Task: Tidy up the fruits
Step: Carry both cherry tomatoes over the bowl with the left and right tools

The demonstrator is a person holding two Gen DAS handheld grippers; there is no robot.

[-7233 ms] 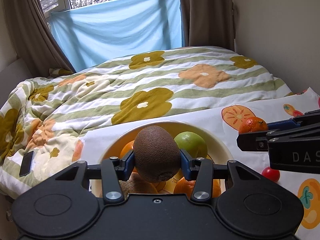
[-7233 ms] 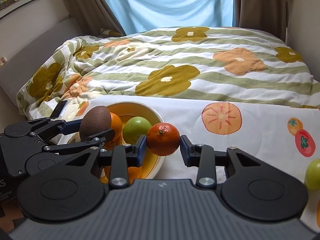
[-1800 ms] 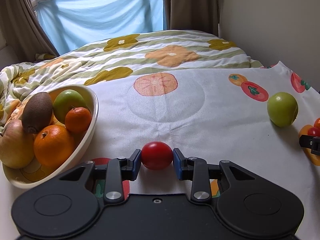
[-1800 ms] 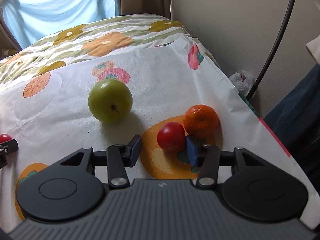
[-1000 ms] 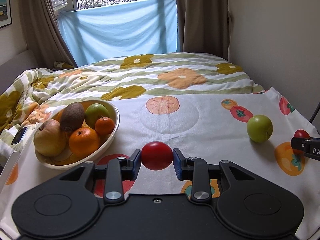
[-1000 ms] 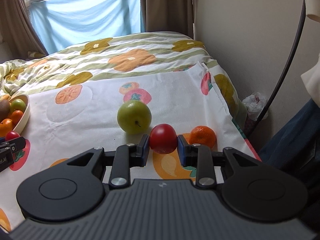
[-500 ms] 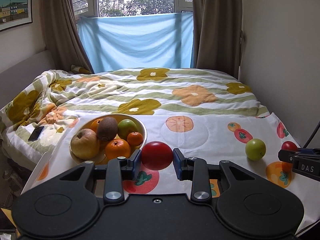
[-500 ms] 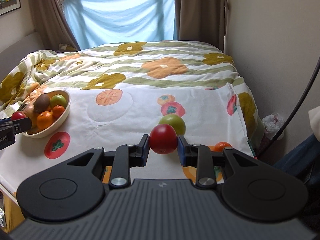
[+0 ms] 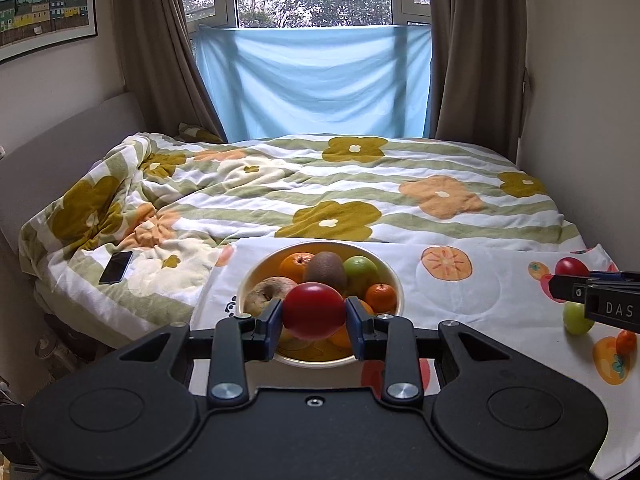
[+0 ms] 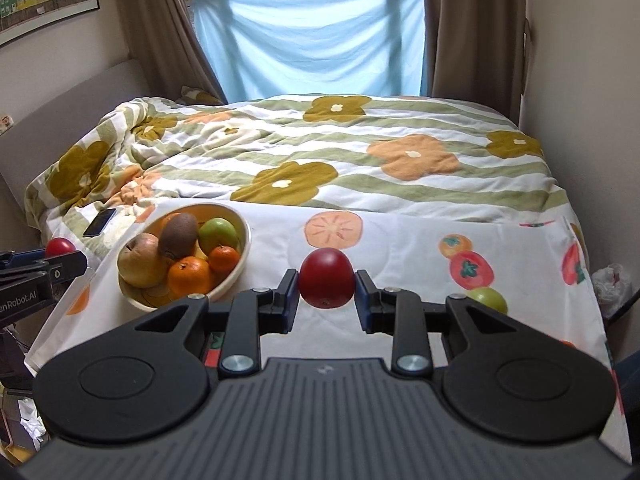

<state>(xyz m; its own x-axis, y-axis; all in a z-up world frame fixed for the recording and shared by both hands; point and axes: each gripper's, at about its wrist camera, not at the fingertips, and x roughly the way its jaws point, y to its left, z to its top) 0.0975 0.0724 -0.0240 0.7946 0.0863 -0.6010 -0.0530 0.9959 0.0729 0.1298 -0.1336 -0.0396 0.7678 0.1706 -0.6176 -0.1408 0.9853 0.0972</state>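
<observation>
Pinching a red fruit (image 9: 314,311) between its blue pads, the left gripper (image 9: 314,314) tilted downward over the cream bowl (image 9: 390,276), which held an orange, a kiwi, a green apple and others. The right gripper (image 10: 327,282) clamped a second red fruit (image 10: 327,279), angled down above the fruit-print cloth (image 10: 400,248), right of the bowl. A green apple (image 9: 576,319) and a small orange (image 9: 626,341) lay on the cloth near its right edge.

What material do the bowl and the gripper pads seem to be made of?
The bowl looks like glazed ceramic or glossy plastic: a smooth cream wall with a soft sheen. The blue pads look like matte rubber or soft plastic; I cannot tell which.
</observation>
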